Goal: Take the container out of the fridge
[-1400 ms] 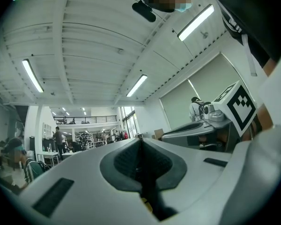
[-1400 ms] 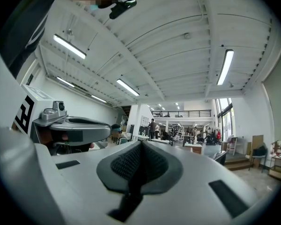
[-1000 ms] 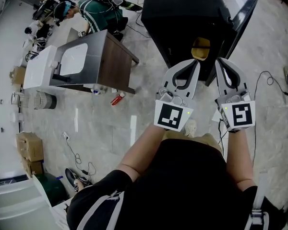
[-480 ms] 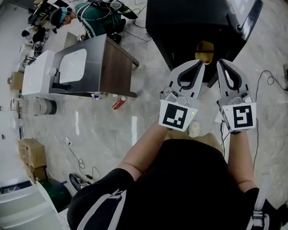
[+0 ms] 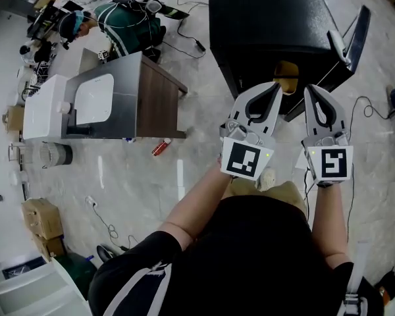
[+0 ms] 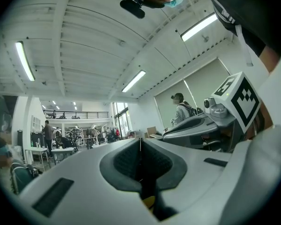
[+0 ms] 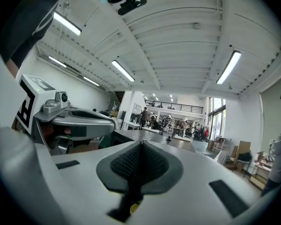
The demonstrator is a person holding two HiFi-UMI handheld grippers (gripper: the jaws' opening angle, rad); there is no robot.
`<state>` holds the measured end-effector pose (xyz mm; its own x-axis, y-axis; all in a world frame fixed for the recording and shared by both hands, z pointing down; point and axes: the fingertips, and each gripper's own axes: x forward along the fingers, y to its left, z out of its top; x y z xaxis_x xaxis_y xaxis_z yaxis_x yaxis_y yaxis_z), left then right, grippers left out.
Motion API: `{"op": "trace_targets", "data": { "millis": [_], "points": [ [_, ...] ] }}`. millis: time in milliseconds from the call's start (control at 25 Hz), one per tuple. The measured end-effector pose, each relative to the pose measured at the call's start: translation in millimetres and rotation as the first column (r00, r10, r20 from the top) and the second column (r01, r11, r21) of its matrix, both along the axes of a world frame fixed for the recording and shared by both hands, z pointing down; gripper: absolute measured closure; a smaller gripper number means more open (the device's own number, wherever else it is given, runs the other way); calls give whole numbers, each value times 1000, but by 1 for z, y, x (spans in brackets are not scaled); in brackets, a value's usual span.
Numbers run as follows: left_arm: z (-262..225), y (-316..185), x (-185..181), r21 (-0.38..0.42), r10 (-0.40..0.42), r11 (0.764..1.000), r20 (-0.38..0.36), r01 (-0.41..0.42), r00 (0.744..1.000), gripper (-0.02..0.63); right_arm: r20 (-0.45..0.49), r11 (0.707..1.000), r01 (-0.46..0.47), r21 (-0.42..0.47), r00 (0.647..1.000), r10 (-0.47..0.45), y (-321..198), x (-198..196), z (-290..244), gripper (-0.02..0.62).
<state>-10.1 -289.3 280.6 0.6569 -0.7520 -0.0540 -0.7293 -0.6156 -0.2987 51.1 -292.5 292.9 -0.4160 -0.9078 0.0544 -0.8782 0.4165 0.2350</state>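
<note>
Black fridge fills the upper right of the frame, its door open for reach. A yellowish thing inside is likely the container. The left hand-held gripper and right hand-held gripper, both pressed together and empty, point toward it.

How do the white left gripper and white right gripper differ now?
In the head view the white left gripper slants rightward; the white right gripper points nearly straight ahead. The left gripper's marker cube and the right gripper's marker cube bear different patterns. Both are shut and empty.
</note>
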Motion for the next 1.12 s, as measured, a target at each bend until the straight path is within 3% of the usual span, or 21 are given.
{"op": "trace_targets", "data": {
  "millis": [120,280,360,480,680,840,920,1120],
  "points": [
    [6,-8,-8,-4,13,1000,-25,-13,1000,581,-6,1000,-23,21,1000,23,-8,-11,4,558],
    [10,-12,-9,-25,31,999,-54,-33,998,581,-52,999,-23,-23,998,21,-13,-18,18,558],
    [14,-16,-8,-30,35,999,-53,-37,998,581,-87,998,-17,-53,996,12,-17,-21,27,558],
    [20,-26,-8,-45,20,999,-38,-22,999,581,-112,999,-11,-30,994,8,-32,-19,34,558],
    [29,-49,-8,-63,-23,998,-26,21,999,581,-213,985,29,-172,975,-66,-57,-12,84,557],
    [44,-64,-4,-85,-61,995,-1,60,998,581,-286,954,92,-284,942,-176,-71,-14,139,540],
    [48,-67,-2,-94,-74,993,6,74,997,581,-309,935,107,-338,926,-218,-78,-15,166,463],
    [63,-77,-1,-117,-113,987,16,114,994,581,-428,896,113,-430,848,-312,-96,-11,235,462]
  ]
}}
